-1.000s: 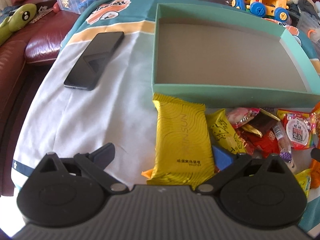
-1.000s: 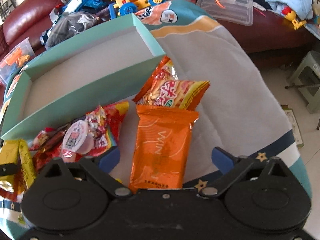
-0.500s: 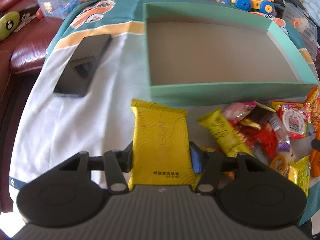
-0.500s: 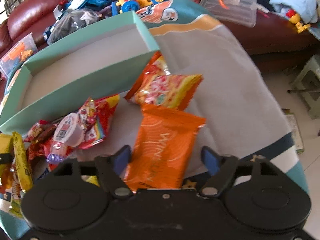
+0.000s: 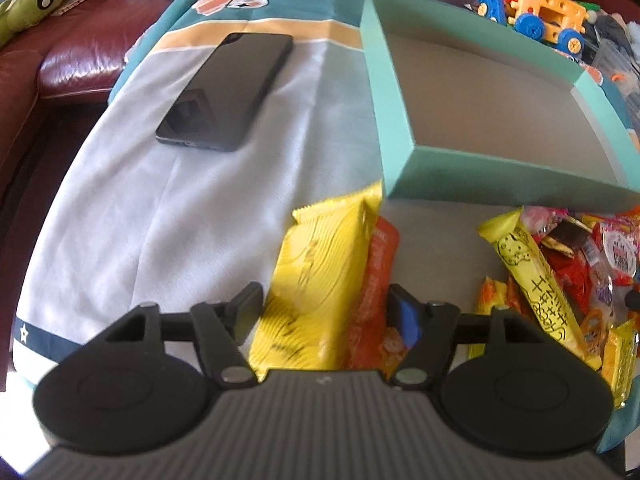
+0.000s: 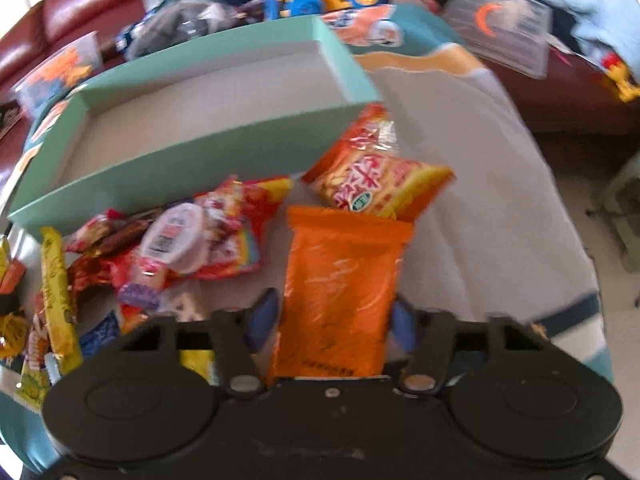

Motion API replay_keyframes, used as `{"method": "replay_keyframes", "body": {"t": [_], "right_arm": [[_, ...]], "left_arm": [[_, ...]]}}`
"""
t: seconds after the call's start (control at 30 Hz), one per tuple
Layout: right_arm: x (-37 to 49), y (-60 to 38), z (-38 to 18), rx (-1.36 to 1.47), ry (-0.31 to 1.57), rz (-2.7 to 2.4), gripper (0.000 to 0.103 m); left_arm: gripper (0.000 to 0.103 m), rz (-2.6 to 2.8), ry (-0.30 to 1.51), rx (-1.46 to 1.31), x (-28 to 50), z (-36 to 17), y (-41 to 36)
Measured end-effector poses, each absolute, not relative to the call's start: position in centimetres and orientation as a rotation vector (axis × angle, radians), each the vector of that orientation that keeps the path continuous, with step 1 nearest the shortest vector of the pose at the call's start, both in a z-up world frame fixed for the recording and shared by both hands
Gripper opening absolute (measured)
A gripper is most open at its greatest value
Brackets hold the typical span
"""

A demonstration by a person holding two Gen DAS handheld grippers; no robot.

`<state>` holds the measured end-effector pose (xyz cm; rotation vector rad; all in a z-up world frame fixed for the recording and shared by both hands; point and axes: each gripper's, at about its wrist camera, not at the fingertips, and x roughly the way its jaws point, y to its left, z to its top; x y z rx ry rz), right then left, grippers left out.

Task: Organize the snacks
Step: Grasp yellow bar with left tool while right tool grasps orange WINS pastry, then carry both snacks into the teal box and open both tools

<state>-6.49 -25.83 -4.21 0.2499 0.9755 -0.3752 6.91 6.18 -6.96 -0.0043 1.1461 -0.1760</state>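
Left gripper [image 5: 326,314] is clamped on one yellow packet [image 5: 316,280], a second orange packet [image 5: 370,292] pressed beside it, both just short of the teal box [image 5: 500,178] near corner. Right gripper [image 6: 330,320] is clamped on one orange packet [image 6: 340,292] below the box's front wall. Box floor is bare; one black phone [image 5: 228,88] lies on open cloth left of it, loose snack pile [image 6: 180,240] between the grippers.

black phone [image 5: 226,90], toy truck [image 5: 538,4], green plush [image 5: 30,2]
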Motion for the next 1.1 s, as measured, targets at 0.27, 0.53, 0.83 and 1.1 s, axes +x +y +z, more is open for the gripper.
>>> {"method": "replay_keyframes", "body": {"t": [0.27,0.53,0.83,1.1], "right_arm": [[-4.4,-25.9,-4.8,0.221,0.985,-0.269,0.057],[-7.0,-25.1,-4.1,0.191,0.982,-0.323,0.063],[-6.4,-24.4,-5.2,0.194,1.031,-0.378,0.057],[-6.8,-24.6,-4.3,0.204,0.978,-0.316,0.050]], "left_arm": [[0.075,-0.279,1.146,-0.111,7.9,-6.9,9.8],[0.049,-0.378,1.142,0.012,6.6,-7.3,8.0],[0.056,-0.465,1.132,0.031,4.2,-7.0,3.0],[0.061,-0.493,1.151,0.020,5.1,-7.2,5.5]]}}
